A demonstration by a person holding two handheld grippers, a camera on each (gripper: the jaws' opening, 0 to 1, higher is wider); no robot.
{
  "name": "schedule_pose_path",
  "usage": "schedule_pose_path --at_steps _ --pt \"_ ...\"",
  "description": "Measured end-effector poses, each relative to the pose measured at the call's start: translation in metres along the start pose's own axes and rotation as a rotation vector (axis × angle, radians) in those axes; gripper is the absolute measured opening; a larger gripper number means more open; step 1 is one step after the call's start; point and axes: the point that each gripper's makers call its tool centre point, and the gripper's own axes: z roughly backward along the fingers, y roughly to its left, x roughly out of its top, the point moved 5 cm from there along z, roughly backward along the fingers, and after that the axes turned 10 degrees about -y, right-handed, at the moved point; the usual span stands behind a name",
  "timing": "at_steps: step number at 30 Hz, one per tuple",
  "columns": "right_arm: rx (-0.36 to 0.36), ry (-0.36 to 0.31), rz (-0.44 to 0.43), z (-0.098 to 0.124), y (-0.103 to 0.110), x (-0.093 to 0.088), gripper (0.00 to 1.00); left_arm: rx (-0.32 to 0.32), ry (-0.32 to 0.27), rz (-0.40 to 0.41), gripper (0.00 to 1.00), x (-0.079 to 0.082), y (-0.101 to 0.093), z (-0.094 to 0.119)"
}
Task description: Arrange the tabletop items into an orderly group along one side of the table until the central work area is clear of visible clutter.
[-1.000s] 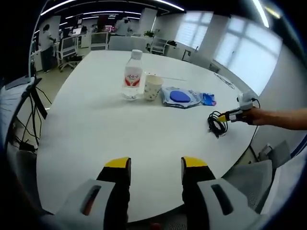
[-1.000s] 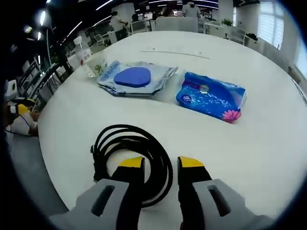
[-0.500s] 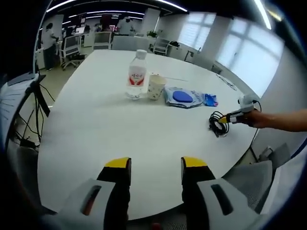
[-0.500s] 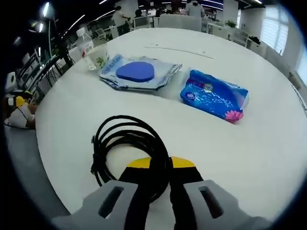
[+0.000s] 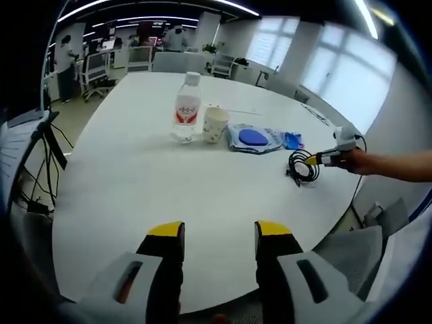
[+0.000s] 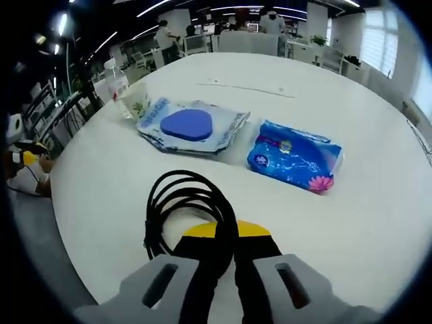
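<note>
Right gripper [image 6: 226, 233] jaws clamped on black cable coil [image 6: 185, 202], near tissue pack [image 6: 293, 164]; left gripper [image 5: 219, 233] jaws apart.

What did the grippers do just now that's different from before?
The right gripper shut on the black cable and lifted it a little off the table. The left gripper stayed open and still. Bottle, cup and packets stayed put.
</note>
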Motion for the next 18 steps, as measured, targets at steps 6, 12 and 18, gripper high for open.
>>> schedule_pose_path --at_steps 6,12,18 --pt "-0.013 -0.009 -0.005 -0.011 -0.003 0.009 0.05 0.004 -0.001 0.006 0.41 -0.001 0.0 0.002" --pt "-0.035 -0.007 -0.028 -0.016 -0.008 0.013 0.05 0.018 -0.003 0.017 0.41 -0.004 0.004 0.006" --pt "-0.044 -0.002 -0.026 -0.015 -0.011 0.015 0.05 0.031 -0.005 0.023 0.41 -0.004 0.009 0.01"
